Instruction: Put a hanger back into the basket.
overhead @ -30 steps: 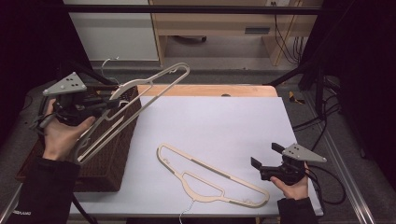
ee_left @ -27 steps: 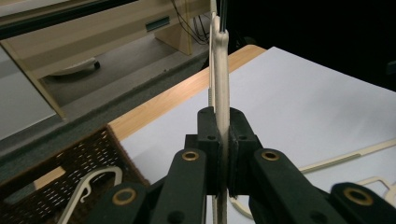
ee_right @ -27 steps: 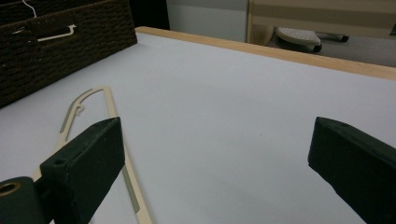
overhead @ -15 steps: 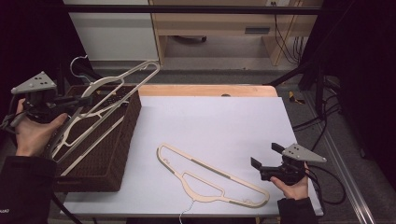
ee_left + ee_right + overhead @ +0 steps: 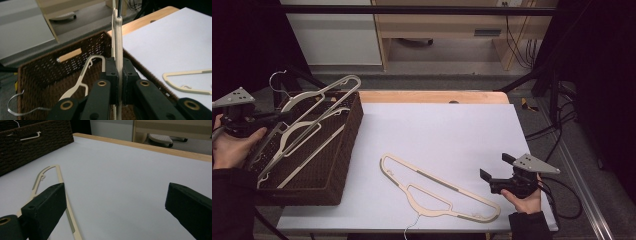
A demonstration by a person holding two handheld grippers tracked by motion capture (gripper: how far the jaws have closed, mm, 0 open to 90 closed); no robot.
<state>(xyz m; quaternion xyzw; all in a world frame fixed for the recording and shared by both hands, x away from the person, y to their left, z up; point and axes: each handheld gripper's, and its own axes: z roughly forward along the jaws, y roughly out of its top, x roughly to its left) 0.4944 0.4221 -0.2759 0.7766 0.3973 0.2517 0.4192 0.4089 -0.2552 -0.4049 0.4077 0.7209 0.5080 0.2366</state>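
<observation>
Since the earlier frames the left gripper [image 5: 282,118] has carried its cream hanger [image 5: 319,102] leftward and lower, from above the table edge to over the brown wicker basket [image 5: 343,150]; the right gripper [image 5: 494,174] has kept its place near the table's front right corner. In the left gripper view the black jaws are pinched tight on the thin edge of the held hanger [image 5: 118,50], which rises upright between the pads and runs on past them; below it, inside the basket [image 5: 45,75], lies another cream hanger [image 5: 82,80], and a metal hook [image 5: 15,107] shows at the lower left. In the high view the held hanger slants up over the basket's far rim, its wire hook [image 5: 276,80] raised at the left. A second flat hanger [image 5: 437,192] lies on the white table top [image 5: 447,130], just left of the right gripper; that gripper's jaws stand wide apart with nothing between them, the hanger [image 5: 62,195] passing beside the left jaw in the right gripper view.
</observation>
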